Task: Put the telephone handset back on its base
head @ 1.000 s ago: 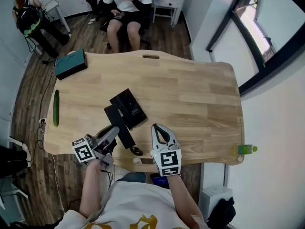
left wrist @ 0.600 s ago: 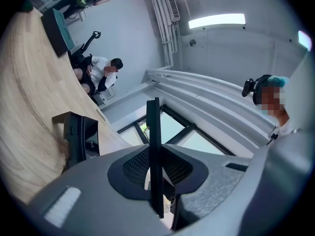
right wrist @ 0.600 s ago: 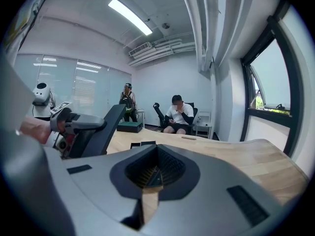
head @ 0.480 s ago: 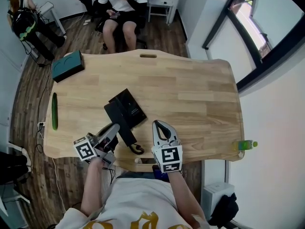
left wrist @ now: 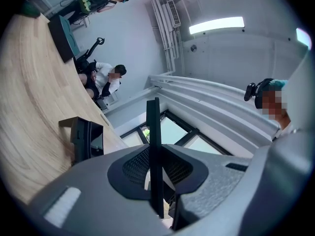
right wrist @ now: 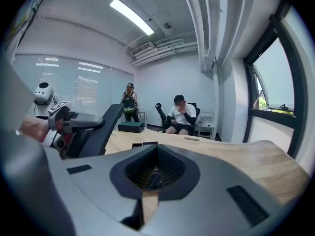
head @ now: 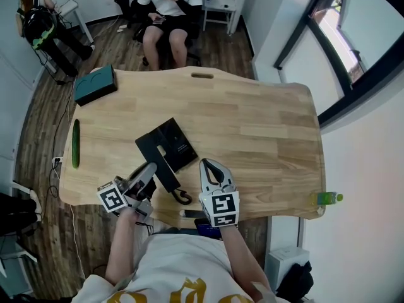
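The left gripper (head: 150,170) is clamping the telephone handset (head: 165,173) between its jaws. In the left gripper view the handset is showing edge-on as a thin dark bar running straight up the middle, with both pads pressing against its sides. From the head view the handset is stretching as a long black bar from the near edge of the wooden table (head: 265,131) away toward the base (head: 178,142). The left gripper is holding it from the person's left side, about midway along its length. The handset's far end is sitting at the left side of the base, overlapping it in the head view, though I cannot tell whether the two are touching there. Its near end is lying close to the table's front edge, where the coiled cord (head: 182,198) is curling just beside it. The right gripper (head: 211,166) is hovering over the near part of the table just to the right of the handset and apart from it. Its jaws are closing together on nothing, and it is pointing across the table. The base is sitting flat on the wood, ahead of both grippers and slightly to the left of the right one.
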`<action>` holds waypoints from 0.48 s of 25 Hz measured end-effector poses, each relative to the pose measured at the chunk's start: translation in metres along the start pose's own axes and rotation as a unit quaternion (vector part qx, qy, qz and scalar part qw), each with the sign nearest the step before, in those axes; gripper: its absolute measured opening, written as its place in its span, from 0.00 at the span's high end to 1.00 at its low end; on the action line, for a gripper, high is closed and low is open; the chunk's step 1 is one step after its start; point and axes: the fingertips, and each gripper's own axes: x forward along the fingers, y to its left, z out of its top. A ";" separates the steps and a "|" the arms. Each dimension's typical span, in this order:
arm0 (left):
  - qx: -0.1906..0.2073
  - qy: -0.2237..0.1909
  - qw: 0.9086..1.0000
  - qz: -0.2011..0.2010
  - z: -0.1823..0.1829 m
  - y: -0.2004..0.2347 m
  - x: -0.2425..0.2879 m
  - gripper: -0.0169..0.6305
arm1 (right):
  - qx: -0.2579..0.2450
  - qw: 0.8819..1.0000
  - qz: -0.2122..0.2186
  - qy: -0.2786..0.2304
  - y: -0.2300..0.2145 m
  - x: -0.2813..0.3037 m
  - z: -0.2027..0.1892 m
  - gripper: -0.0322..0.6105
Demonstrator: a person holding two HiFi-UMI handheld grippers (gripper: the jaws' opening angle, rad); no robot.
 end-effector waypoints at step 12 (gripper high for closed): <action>-0.008 -0.016 1.000 0.018 0.005 0.018 -0.001 0.86 | 0.010 1.000 0.023 0.006 0.001 0.023 -0.004 0.94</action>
